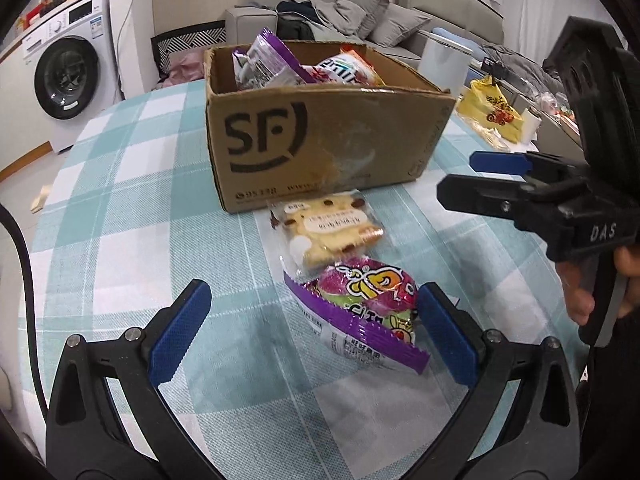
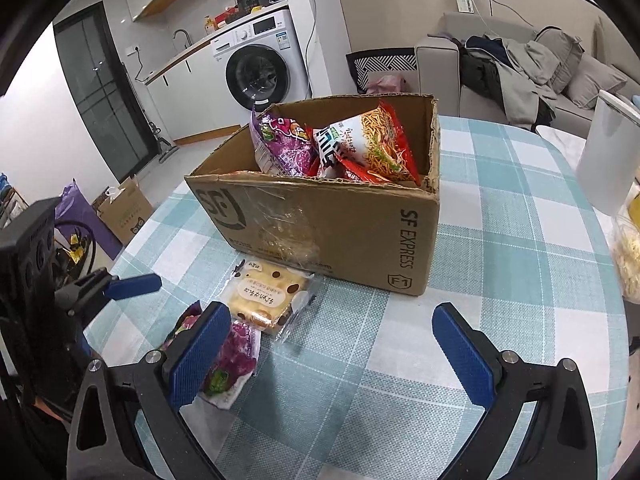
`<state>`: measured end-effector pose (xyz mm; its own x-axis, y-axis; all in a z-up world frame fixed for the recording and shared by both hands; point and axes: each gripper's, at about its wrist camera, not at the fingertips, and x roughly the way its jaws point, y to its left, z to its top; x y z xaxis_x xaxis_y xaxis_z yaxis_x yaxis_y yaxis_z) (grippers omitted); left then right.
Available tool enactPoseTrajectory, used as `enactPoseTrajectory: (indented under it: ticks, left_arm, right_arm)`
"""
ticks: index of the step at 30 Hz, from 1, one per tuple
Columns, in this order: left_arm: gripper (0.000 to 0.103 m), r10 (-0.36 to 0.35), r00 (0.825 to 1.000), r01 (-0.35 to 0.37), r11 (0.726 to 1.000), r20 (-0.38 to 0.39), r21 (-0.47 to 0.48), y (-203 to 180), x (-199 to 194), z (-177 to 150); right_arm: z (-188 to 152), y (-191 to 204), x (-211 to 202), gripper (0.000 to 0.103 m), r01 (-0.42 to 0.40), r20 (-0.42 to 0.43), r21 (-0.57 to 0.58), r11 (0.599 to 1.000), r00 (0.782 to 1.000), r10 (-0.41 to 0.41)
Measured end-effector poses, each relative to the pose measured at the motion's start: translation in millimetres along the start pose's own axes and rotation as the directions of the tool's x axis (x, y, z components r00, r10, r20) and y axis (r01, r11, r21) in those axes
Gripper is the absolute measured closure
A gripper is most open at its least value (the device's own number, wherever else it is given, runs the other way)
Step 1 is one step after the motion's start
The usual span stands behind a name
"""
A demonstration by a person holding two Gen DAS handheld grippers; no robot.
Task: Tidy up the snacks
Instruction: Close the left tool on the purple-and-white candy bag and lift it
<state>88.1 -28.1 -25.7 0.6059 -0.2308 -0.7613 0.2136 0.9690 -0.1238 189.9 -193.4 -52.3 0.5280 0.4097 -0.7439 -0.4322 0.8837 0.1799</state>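
We see black frames with silver screws on both grippers [image 1: 312,330] [image 2: 332,354]. Their pads [image 1: 180,332] are ribbed blue. One body reads "DAS".

two snack packets [image 1: 352,276] on table [image 1: 120,200] before box [image 1: 320,128]; more inside.

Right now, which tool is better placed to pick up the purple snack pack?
Left. The left tool is open with the purple snack pack between its fingers. The right tool is open over bare tablecloth, the pack off to its side.

Teal-and-white checked tablecloth [image 1: 132,208], brown cardboard box [image 1: 320,140], purple snack packet [image 1: 368,312].
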Motion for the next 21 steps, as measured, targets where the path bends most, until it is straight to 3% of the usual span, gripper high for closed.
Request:
enactPoseTrajectory:
  ticks: [16, 21]
  left_arm:
    - [0.001, -0.115, 0.992, 0.113, 0.993, -0.047, -0.039, -5, 17, -14]
    - [0.009, -0.143, 0.989, 0.142, 0.989, -0.036, -0.037, -12, 18, -15]
  right_arm:
    - [-7, 8, 14, 0.0, -0.005, -0.051, -0.025, 1.0, 0.999, 0.003]
    - [-9, 9, 21, 0.0, -0.003, -0.075, -0.03, 1.0, 0.997, 0.001]
